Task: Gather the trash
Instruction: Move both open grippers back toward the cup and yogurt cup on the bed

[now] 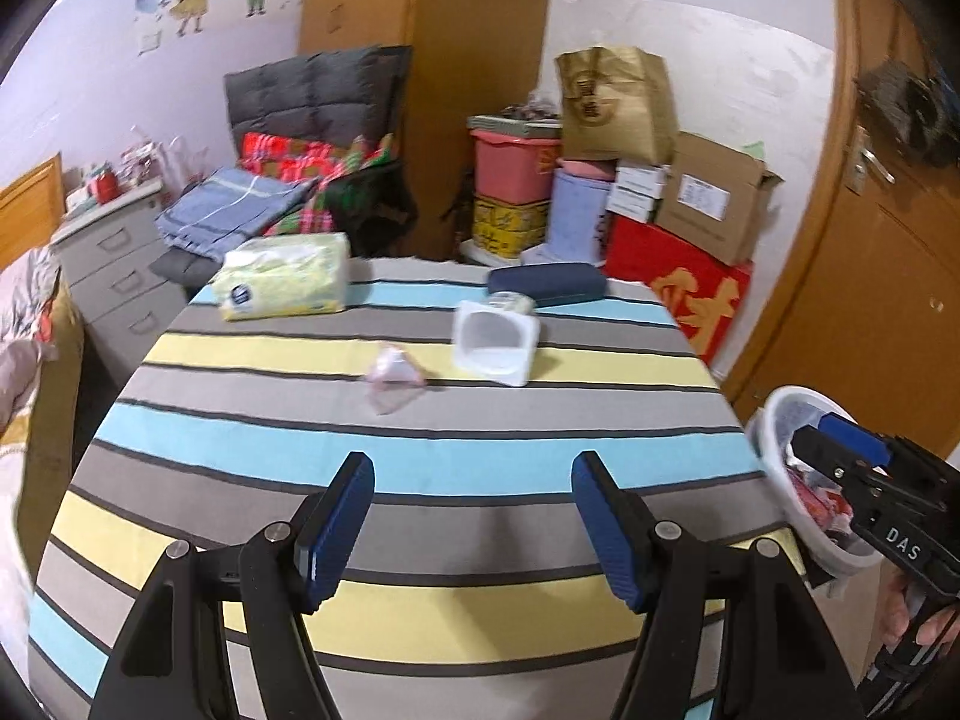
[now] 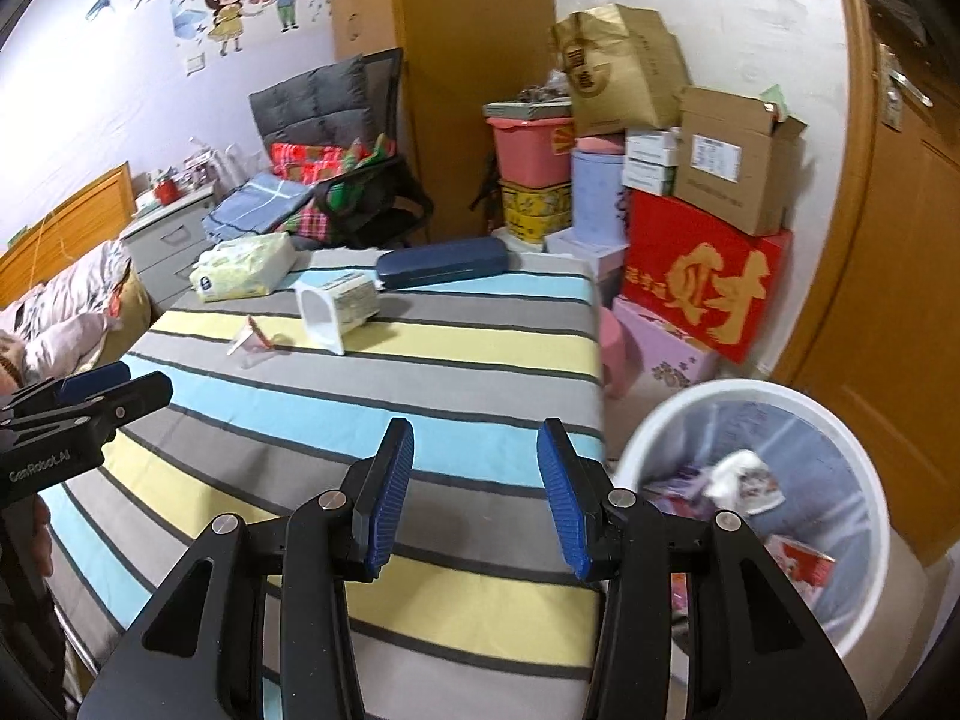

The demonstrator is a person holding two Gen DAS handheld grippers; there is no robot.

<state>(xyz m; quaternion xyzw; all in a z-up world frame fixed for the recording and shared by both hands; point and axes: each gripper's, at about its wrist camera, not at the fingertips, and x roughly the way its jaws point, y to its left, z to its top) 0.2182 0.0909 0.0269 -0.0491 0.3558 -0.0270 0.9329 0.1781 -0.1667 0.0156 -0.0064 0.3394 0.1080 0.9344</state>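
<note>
Both the left gripper (image 1: 473, 483) and right gripper (image 2: 475, 456) stood open with nothing between their blue pads. A white cup (image 1: 495, 343) and crumpled wrapper (image 1: 393, 369) lay mid-frame on the striped table (image 1: 420, 456) (slightly blurred); the trash bin (image 2: 864, 468) sat lower right
</note>
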